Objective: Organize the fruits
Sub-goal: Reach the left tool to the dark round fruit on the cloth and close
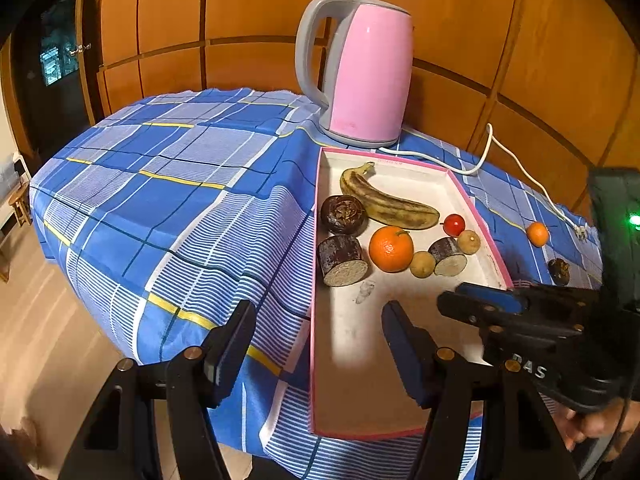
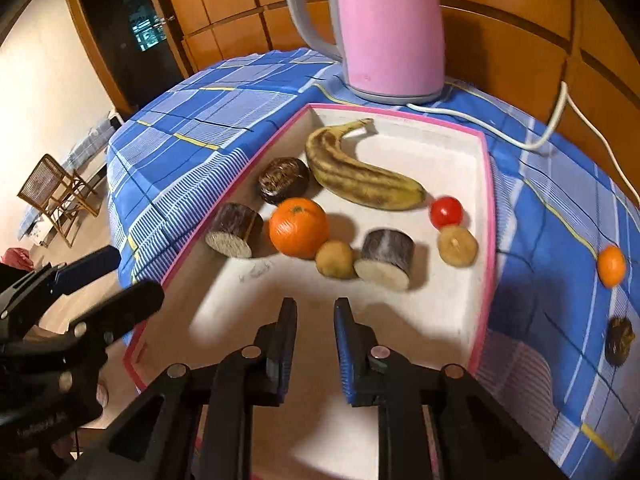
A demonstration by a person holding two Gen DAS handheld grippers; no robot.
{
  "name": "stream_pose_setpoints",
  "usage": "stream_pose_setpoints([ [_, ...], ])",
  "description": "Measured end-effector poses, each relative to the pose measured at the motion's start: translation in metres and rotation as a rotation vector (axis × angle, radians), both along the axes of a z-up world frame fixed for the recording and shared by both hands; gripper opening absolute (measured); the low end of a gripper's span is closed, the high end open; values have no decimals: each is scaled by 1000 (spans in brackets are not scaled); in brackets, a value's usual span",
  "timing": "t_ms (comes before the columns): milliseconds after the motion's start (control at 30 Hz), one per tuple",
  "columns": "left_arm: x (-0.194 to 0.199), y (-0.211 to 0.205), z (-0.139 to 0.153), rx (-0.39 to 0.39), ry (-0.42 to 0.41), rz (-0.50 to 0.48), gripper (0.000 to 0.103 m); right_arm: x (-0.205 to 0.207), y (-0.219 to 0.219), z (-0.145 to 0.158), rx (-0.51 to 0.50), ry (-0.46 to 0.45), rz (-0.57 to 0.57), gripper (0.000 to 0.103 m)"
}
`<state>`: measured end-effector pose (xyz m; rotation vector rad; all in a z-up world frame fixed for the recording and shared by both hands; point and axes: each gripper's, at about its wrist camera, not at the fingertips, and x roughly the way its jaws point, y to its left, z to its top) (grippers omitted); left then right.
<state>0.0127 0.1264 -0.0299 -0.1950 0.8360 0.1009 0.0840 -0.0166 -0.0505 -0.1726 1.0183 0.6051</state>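
A white tray with a pink rim (image 1: 480, 204) (image 2: 486, 184) lies on the checked cloth. It holds a spotted banana (image 1: 390, 204) (image 2: 360, 178), an orange (image 1: 391, 249) (image 2: 298, 227), a cherry tomato (image 1: 454, 225) (image 2: 446, 211), a dark round fruit (image 1: 343, 214) (image 2: 282, 180), two dark cut stalk pieces (image 1: 342, 260) (image 2: 386, 260) and two small tan fruits (image 1: 423, 264) (image 2: 335, 265). Outside the tray on the right lie a small orange (image 1: 537, 234) (image 2: 611, 266) and a dark fruit (image 1: 559, 271) (image 2: 619, 340). My left gripper (image 1: 318, 320) (image 2: 136, 272) hangs open and empty over the tray's near left rim. My right gripper (image 2: 316, 308) (image 1: 452, 298) is shut and empty over the tray's bare near part.
A pink electric kettle (image 1: 368, 68) (image 2: 392, 28) stands behind the tray, its white cord (image 1: 516, 164) (image 2: 556, 120) trailing right across the cloth. Wooden panels back the table. The table edge drops off at the left to the floor, where a wicker chair (image 2: 52, 196) stands.
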Motion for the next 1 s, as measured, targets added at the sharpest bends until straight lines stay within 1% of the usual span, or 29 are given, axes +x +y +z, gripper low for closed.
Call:
stream_pose_setpoints([
  [100,0,-2,1,2,-3,-6,66,-5,-9,5,12,-12,-22,19],
  [300,-2,-11,5,13,-16,-28,66,-16,-28,22,15,-79,-83,19],
  [333,-2,-13,7,18,-19,-34,66,-18,-33,25,14,-91,-99,19],
  [433,-1,-17,9,24,-25,-45,66,-24,-53,35,21,-125,-166,24],
  [633,3,-31,14,38,-31,-84,66,-33,-101,49,17,-175,-290,25],
  [700,4,-37,16,43,-33,-101,66,-35,-116,50,11,-177,-329,28],
  [1000,11,-73,23,83,-45,-200,66,-44,-200,38,-27,-147,-545,28],
])
